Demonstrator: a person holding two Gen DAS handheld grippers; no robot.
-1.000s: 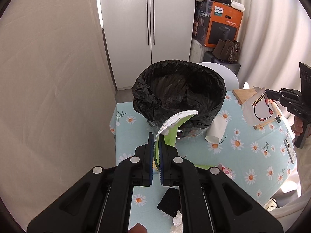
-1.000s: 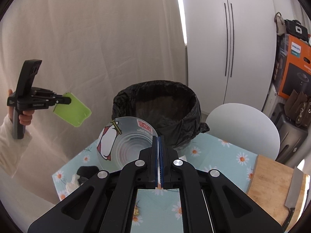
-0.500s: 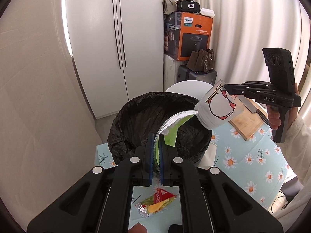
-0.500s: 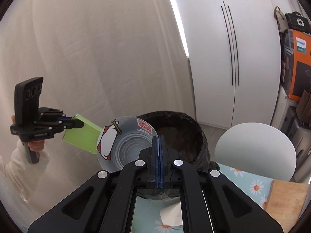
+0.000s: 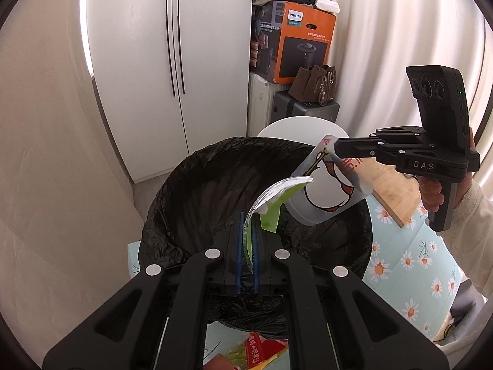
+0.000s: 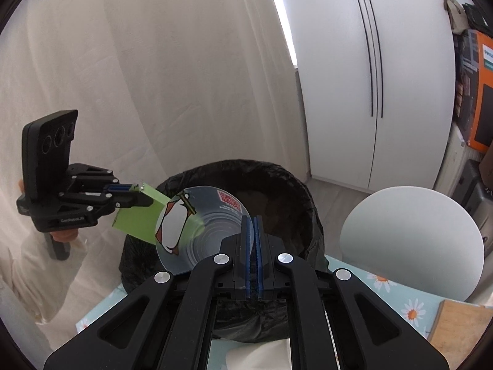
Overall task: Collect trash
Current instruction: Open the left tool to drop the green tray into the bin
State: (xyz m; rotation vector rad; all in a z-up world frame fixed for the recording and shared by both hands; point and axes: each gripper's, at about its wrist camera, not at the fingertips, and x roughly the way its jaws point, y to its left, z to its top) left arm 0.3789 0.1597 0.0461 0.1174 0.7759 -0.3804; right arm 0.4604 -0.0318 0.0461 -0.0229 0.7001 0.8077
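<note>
A bin lined with a black bag (image 5: 209, 191) (image 6: 277, 191) stands on the daisy tablecloth. My left gripper (image 5: 247, 215) (image 6: 135, 195) hangs over its near rim, pinching a green wrapper with a silver inside (image 5: 271, 212) (image 6: 135, 215); its jaws are opening, and the wrapper still stands between the pads. My right gripper (image 6: 252, 219) (image 5: 334, 151) holds a translucent plastic cup with a printed cartoon (image 6: 203, 231) (image 5: 320, 203) by its rim above the bin's mouth. Its jaws are opening too, with the rim still between them. Cup and wrapper nearly touch.
A round white chair back (image 6: 409, 240) stands behind the bin, a wooden cutting board (image 5: 391, 191) lies on the table (image 5: 400, 265) to the right. A red and yellow snack wrapper (image 5: 258, 348) and a white napkin (image 6: 262, 354) lie near the bin. White wardrobe and stacked boxes behind.
Both grippers have travelled in over the bin and drawn close together, each carrying its item. The bin now fills the lower middle of both views.
</note>
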